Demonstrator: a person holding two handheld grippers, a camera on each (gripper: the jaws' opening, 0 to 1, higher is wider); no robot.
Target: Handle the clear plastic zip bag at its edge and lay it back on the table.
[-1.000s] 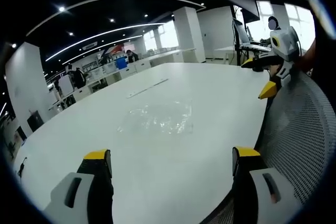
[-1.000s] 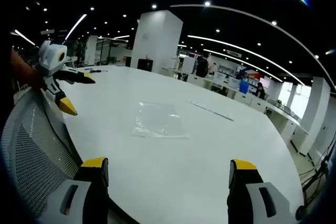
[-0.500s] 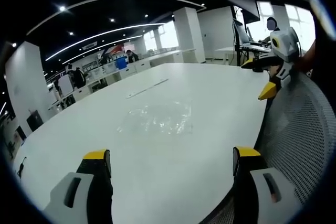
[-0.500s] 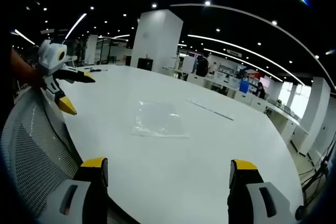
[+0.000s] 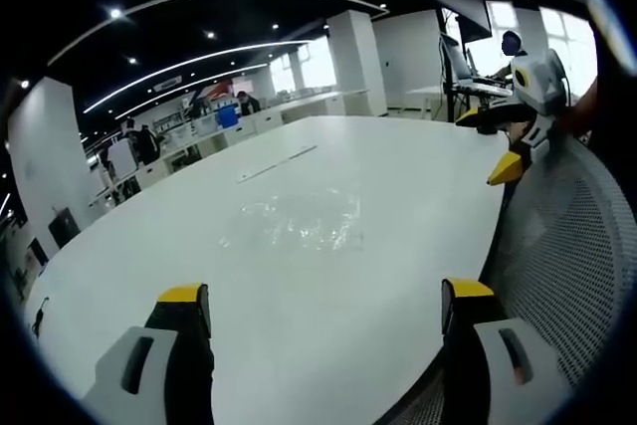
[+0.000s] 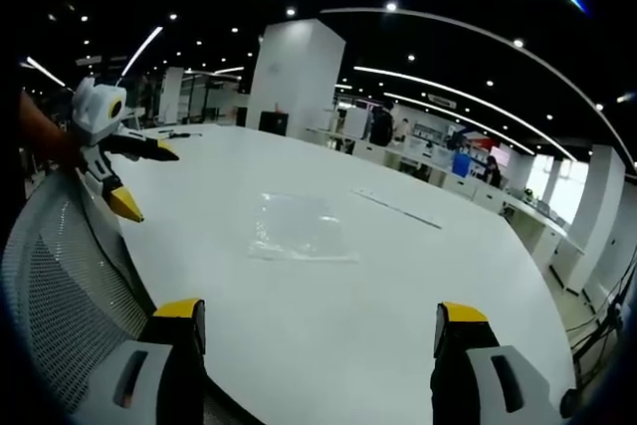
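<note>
Left gripper view
bag (image 5: 292, 223): flat on white bench (image 5: 149, 276), mid-surface, well ahead of the fingers; contents not discernible
long axis: across the view
left gripper (image 5: 323, 330): fingers spread wide, holding nothing
right gripper (image 5: 503, 141): at right, beside mesh chair (image 5: 572, 256), fingers apart

Right gripper view
bag (image 6: 297, 229): flat, long axis running away from the camera
right gripper (image 6: 318, 335): fingers released, empty
left gripper (image 6: 139, 176): at left, fingers parted

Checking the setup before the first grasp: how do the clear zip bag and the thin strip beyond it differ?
The zip bag is broad, see-through and crinkled; the strip is narrow, long and opaque. The bag lies nearer both grippers, the strip farther back. Both lie flat on the white table, untouched.
</note>
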